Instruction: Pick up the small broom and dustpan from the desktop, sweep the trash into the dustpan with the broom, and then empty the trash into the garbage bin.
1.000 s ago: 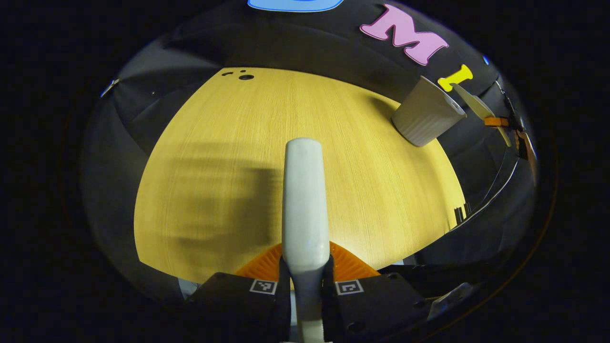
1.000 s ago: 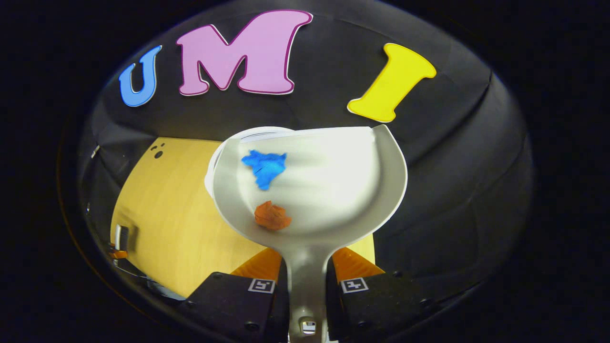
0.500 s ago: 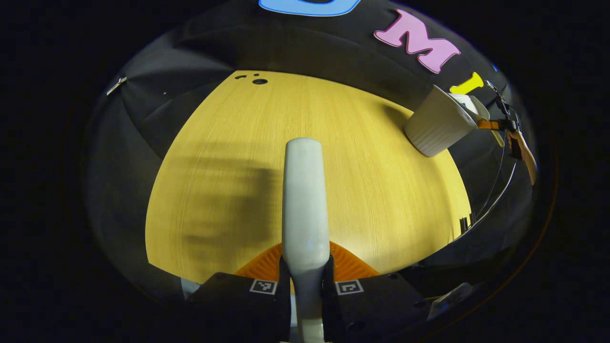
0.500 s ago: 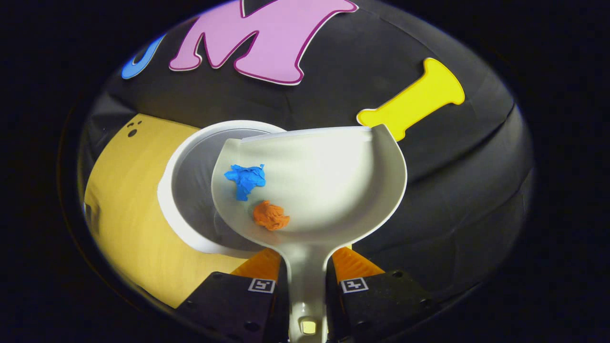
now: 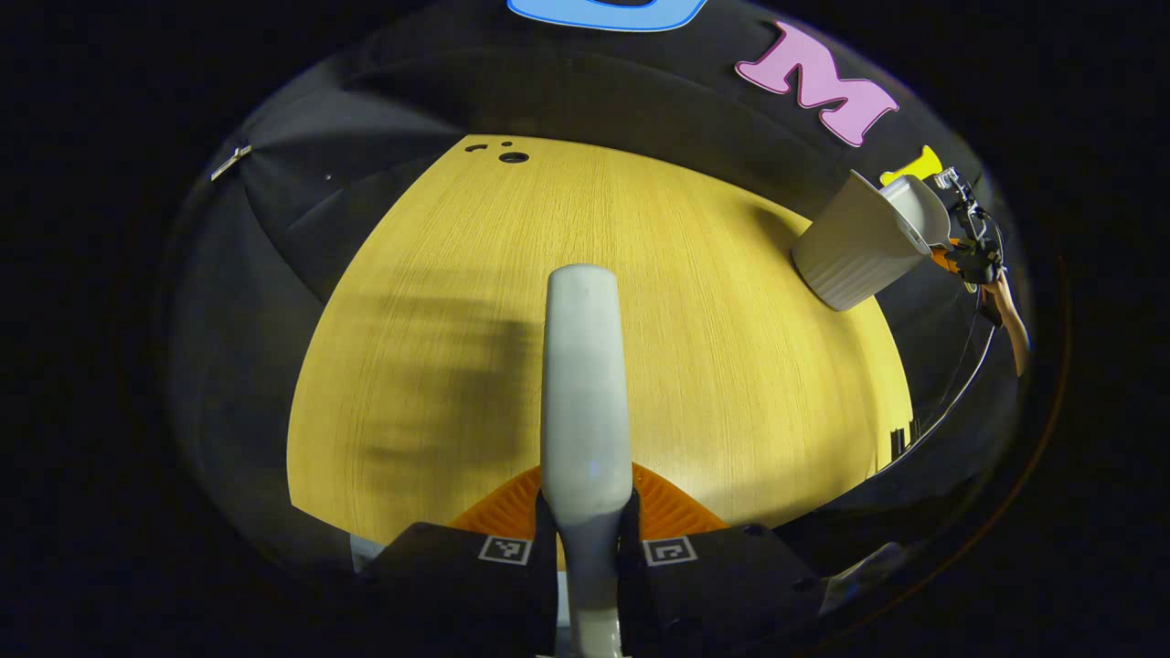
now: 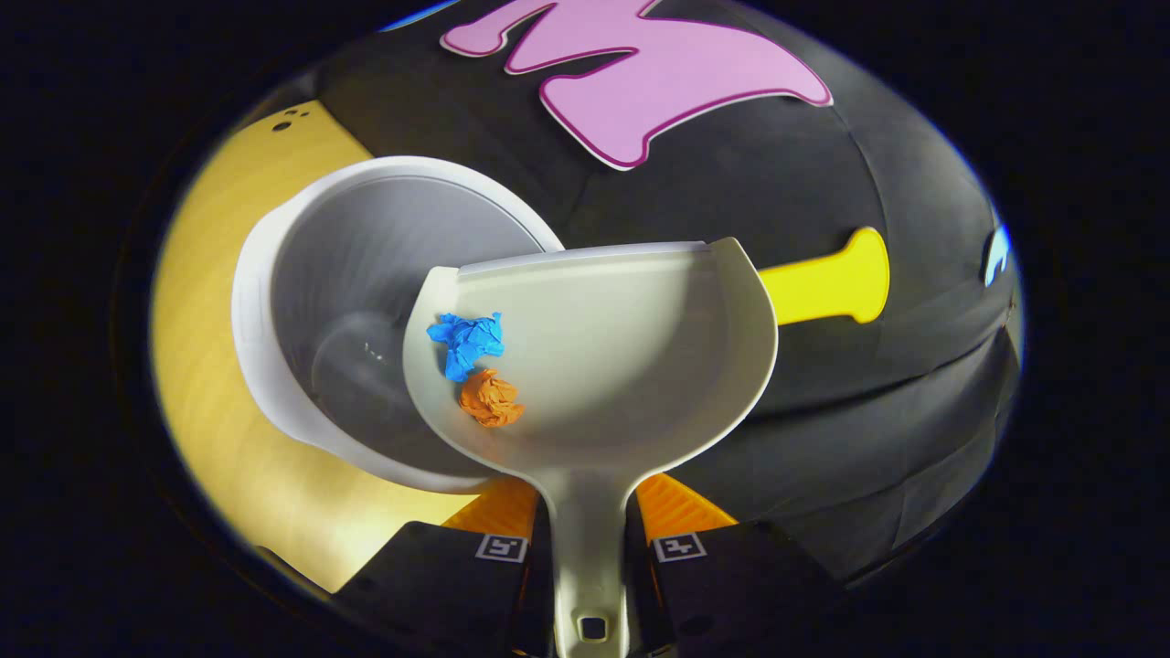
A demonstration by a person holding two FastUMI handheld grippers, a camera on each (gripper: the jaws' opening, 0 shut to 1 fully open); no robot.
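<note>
While the dustpan (image 6: 603, 366) hangs over the white garbage bin (image 6: 274, 384), its two bits of trash lie against the pan's left side: a blue paper wad (image 6: 468, 340) touching an orange paper wad (image 6: 491, 400) just below it. Only the left part of the pan overlaps the bin's mouth; the rest of it hangs beyond the rim, over the black cloth. The right gripper (image 6: 592, 546) is clamped on the dustpan's handle, both fingers pressing its sides.

From where I stand, the risk is in the tip. The wads are light and loose, and if the pan is rolled or pitched forward with its lip past the bin's far rim, they could slide off the front edge and land on the cloth or the wooden desktop (image 6: 196, 366) instead of inside. Tilting leftward, toward the side where they already sit, looks the safer course. A knock of the pan against the rim might also shove or topple the bin, which looks light.

Off to the side, the left gripper (image 5: 585, 548) is closed around the small broom (image 5: 582, 384), its pale handle pointing out over the desktop, well apart from the bin (image 5: 859, 247).

No brand or label shows on the pan, the broom or the bin. Small square coded markers sit on both grippers' fingers; they carry no readable words.
</note>
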